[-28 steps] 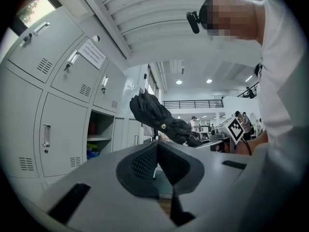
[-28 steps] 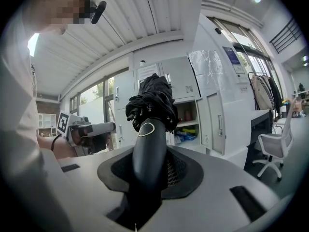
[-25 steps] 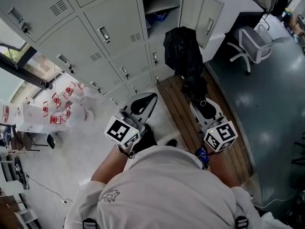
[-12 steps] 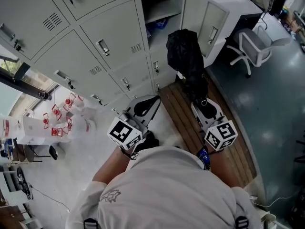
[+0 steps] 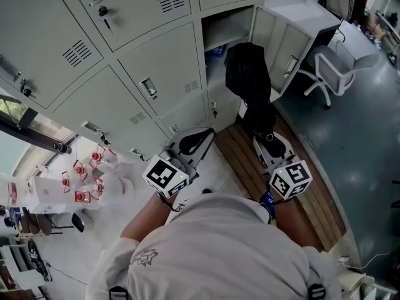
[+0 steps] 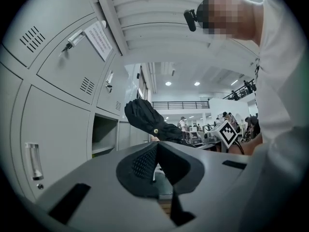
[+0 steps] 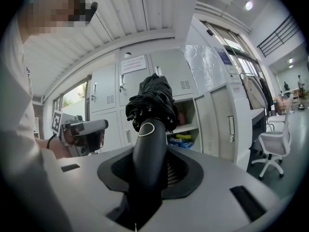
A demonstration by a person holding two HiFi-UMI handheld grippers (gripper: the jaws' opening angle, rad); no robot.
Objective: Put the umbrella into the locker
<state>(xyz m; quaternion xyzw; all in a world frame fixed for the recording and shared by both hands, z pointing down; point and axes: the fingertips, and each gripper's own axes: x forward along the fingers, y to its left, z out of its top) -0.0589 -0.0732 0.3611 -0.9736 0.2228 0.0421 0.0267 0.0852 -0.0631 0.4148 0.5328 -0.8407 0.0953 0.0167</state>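
Observation:
A folded black umbrella sticks out ahead of my right gripper, which is shut on its thick black handle. In the right gripper view the bundled canopy stands in front of the open locker. That locker shows in the head view just beyond the umbrella's tip, its door swung out to the right. My left gripper is level beside the right one, its pads together with nothing between them. The umbrella also shows in the left gripper view.
Rows of closed grey lockers fill the left. Blue and yellow items lie on the open locker's lower shelf. A white office chair stands right of the door. A wooden slat platform lies under the grippers.
Both grippers and the umbrella have moved forward towards the lockers. The open locker now sits closer and nearer the umbrella's tip. Neither grip has changed.

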